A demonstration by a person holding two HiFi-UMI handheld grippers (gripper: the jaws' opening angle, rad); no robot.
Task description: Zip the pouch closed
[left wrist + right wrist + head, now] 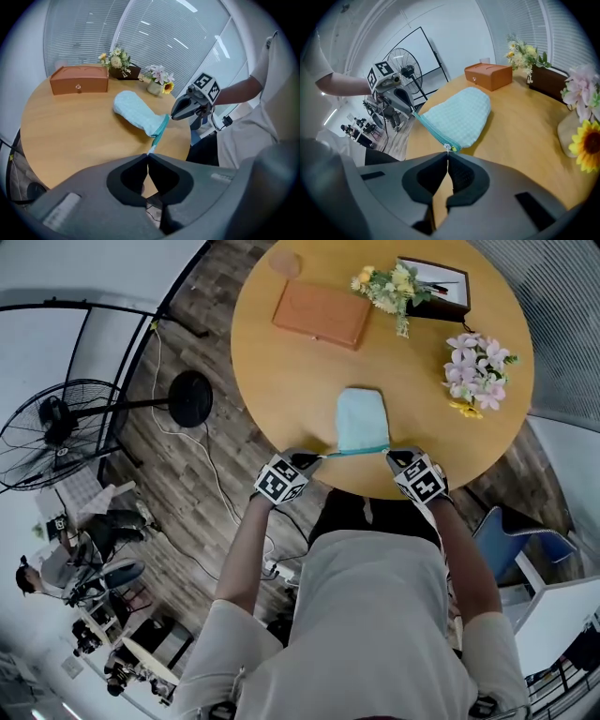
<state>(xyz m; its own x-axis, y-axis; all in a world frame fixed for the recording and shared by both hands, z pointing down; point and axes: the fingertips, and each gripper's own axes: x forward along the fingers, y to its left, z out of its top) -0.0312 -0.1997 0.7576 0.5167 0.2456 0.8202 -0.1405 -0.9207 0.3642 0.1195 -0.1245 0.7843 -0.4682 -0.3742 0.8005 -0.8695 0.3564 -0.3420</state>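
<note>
1. The left gripper (148, 155) is clenched. Its jaws meet on the small white tab (150, 151) at one end of the teal zipper (160, 130).
2. The right gripper (447, 154) is also clenched. Its jaws pinch the zipper pull (447, 148), which sits at the other end of the zipper, on the person's right.
3. The zipper is stretched in a straight line between the two grippers, along the near side of the pouch (362, 418). The pouch is light blue and rests flat on the round wooden table (281, 381), close to the edge in front of the person.
4. No gap shows along the teal band in any view, so the pouch is probably closed or almost closed, but this cannot be told for sure.
5. To do the step well, the left gripper should hold its tab firm as an anchor. The right one should move the pull only along the line of the zipper, not upward, so that the band is tight and the cloth does not fold into the slider. Both grips are on very small parts, so a strong jerk could make one slip out.
6. Farther on the table, well apart from the pouch, there are a brown box (322, 313), yellow flowers (382, 285) beside a dark tray (441, 289), and pink flowers (476, 367). None of them stands in the way. A fan (56, 427) stands on the floor at the left.
</note>
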